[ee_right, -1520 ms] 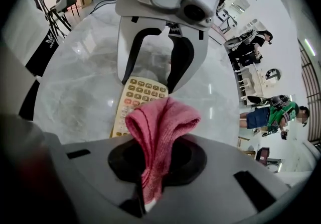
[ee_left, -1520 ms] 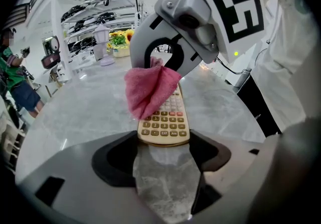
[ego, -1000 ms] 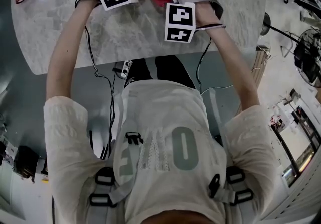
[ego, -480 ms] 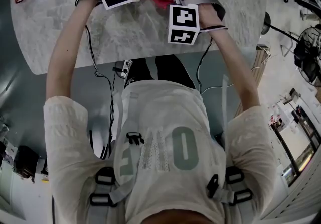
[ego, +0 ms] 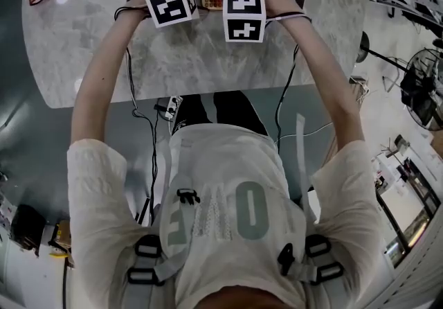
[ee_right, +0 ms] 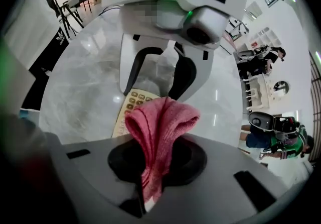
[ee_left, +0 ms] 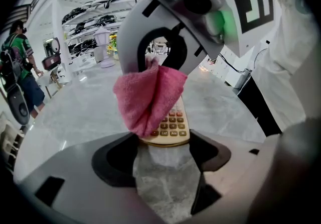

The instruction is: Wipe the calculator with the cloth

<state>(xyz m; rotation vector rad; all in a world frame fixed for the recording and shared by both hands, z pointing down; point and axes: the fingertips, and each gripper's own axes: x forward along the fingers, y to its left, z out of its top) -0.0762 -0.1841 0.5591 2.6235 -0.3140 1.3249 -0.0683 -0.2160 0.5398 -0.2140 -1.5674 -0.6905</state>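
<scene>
Clamping the calculator (ee_left: 173,126) across its near end, the left gripper (ee_left: 163,148) is steadying it on the marble table (ego: 208,58), well in from the near edge. Its long axis is running away toward the right gripper (ee_right: 153,168), which is pinching a bunched pink terry cloth (ee_right: 160,117) draping onto the hard beige keypad.
</scene>
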